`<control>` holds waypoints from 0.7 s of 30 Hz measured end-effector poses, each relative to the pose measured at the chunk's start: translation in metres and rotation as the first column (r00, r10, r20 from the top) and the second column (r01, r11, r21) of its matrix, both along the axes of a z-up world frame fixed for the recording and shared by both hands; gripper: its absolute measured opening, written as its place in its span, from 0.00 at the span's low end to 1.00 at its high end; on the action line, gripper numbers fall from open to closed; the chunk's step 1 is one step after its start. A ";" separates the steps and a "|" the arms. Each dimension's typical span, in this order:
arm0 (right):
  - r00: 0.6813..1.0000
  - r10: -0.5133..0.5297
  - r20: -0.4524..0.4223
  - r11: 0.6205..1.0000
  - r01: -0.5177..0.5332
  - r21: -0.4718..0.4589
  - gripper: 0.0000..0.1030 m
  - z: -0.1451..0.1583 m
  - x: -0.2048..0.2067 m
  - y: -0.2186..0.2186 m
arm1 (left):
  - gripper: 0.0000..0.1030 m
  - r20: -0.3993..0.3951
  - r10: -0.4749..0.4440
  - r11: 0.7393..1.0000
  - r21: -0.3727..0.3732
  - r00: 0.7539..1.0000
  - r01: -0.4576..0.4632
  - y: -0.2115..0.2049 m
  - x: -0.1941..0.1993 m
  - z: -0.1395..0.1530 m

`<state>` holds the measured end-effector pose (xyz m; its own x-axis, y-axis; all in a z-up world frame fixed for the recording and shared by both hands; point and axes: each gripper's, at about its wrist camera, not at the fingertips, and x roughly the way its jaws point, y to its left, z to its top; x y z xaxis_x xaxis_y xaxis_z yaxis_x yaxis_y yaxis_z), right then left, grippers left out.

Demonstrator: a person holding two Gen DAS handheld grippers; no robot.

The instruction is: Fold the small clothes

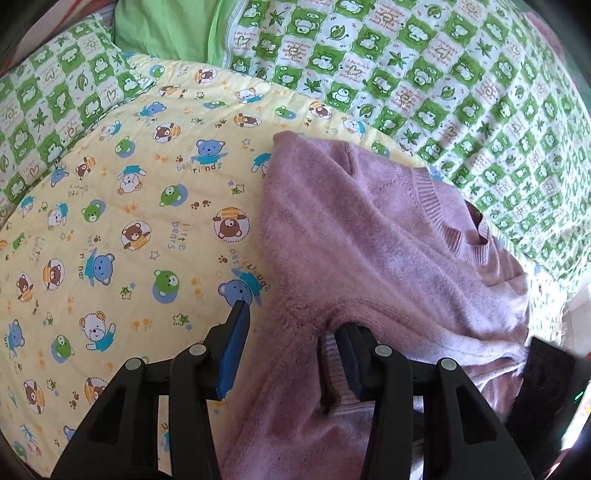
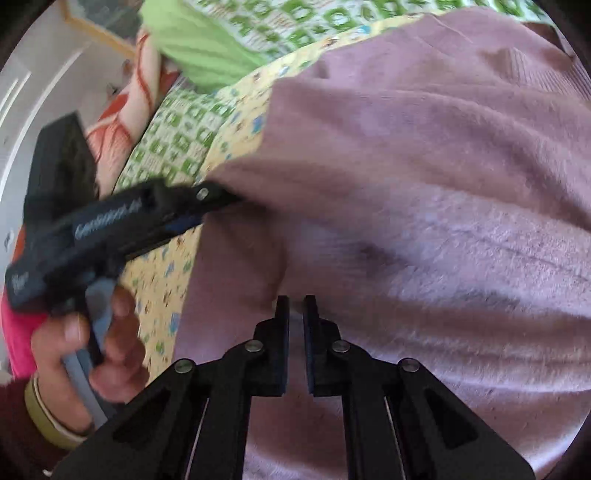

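Observation:
A fuzzy mauve sweater [image 1: 373,251] lies on a yellow bear-print quilt [image 1: 122,229], its ribbed V-neck [image 1: 458,240] toward the right. My left gripper [image 1: 291,321] is open, its jaws straddling a raised fold at the sweater's left edge; one blue-padded finger is over the quilt, the other under the fabric. In the right wrist view the sweater [image 2: 424,192] fills the frame. My right gripper [image 2: 295,302] is nearly closed, pinching a thin fold of the sweater. The left gripper [image 2: 122,225] shows at the sweater's left edge, held by a hand.
A green-and-white checked blanket [image 1: 461,85] covers the bed beyond the quilt. A plain green cloth [image 1: 166,29] lies at the far top. An orange-patterned fabric [image 2: 125,110] and a white wall are at the left of the right wrist view.

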<state>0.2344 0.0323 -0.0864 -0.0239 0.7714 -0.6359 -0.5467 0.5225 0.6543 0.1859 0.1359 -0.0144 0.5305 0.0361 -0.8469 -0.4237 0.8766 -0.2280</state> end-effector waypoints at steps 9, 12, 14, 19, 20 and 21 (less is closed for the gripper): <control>0.930 -0.357 0.088 0.932 0.360 -0.030 0.48 0.040 0.022 -0.135 | 0.46 -0.044 -0.036 0.999 0.038 0.998 0.038 -0.002 0.006 -0.019; 0.840 -0.538 0.070 0.838 0.542 -0.062 0.48 0.040 0.024 -0.201 | 0.47 -0.062 -0.072 0.991 0.105 0.995 0.079 -0.011 0.007 -0.022; 0.754 -0.651 0.088 0.747 0.657 -0.101 0.49 0.039 0.024 -0.241 | 0.47 -0.078 -0.088 0.982 0.159 0.993 0.100 -0.015 0.005 -0.025; 0.662 -0.749 0.031 0.654 0.745 -0.132 0.50 0.023 0.042 -0.294 | 0.47 -0.102 -0.072 0.973 0.213 0.992 0.093 -0.016 0.007 -0.035; 0.668 -0.744 0.023 0.661 0.740 -0.128 0.50 0.021 0.046 -0.295 | 0.43 -0.102 -0.070 0.973 0.214 0.992 0.091 -0.015 0.007 -0.036; 0.679 -0.733 0.023 0.672 0.730 -0.122 0.50 0.020 0.050 -0.292 | 0.36 -0.092 -0.075 0.971 0.221 0.993 0.094 -0.016 0.007 -0.037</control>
<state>0.2849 -0.2600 -0.0660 0.5000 0.4731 -0.7254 0.0583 0.8173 0.5732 0.1927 0.1198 -0.0516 0.4682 0.1883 -0.8634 -0.3548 0.9349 0.0115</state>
